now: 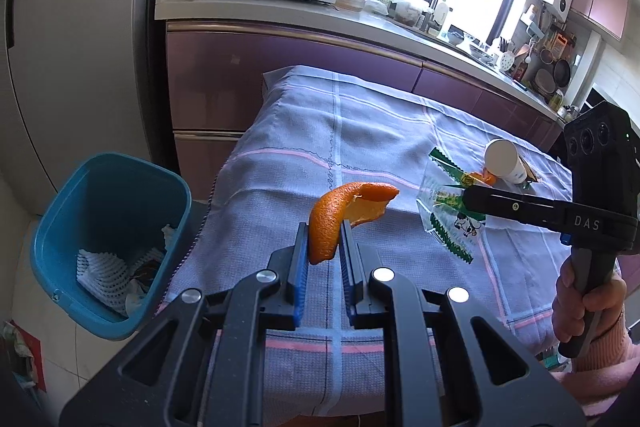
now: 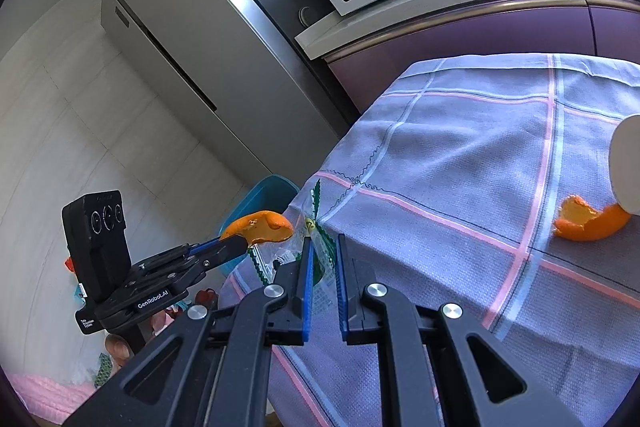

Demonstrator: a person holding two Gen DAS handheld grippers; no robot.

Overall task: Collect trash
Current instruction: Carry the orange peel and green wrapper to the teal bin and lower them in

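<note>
Closest to me, my left tongs (image 1: 325, 241) pinch a curled strip of orange peel (image 1: 340, 217), which stands up between the blue pads (image 1: 303, 251) above the checked tablecloth (image 1: 380, 131). Off to the left, below the table edge, the blue bin (image 1: 108, 187) sits on the floor with white netting (image 1: 104, 273) already in it. To the right, my right tongs (image 1: 466, 195) are closed on the corner of a clear plastic wrapper with green zigzag edges (image 1: 448, 223), lifting it off the cloth; my hand (image 1: 584, 303) holds the handle. Just behind the wrapper, a white cup (image 1: 506, 161) lies on its side with a second piece of peel (image 1: 486, 179) touching it. In the right wrist view that second peel (image 2: 588, 221) rests on the cloth against the cup (image 2: 626, 163), while the wrapper (image 2: 316, 227) hangs between my right pads (image 2: 306, 267).
</note>
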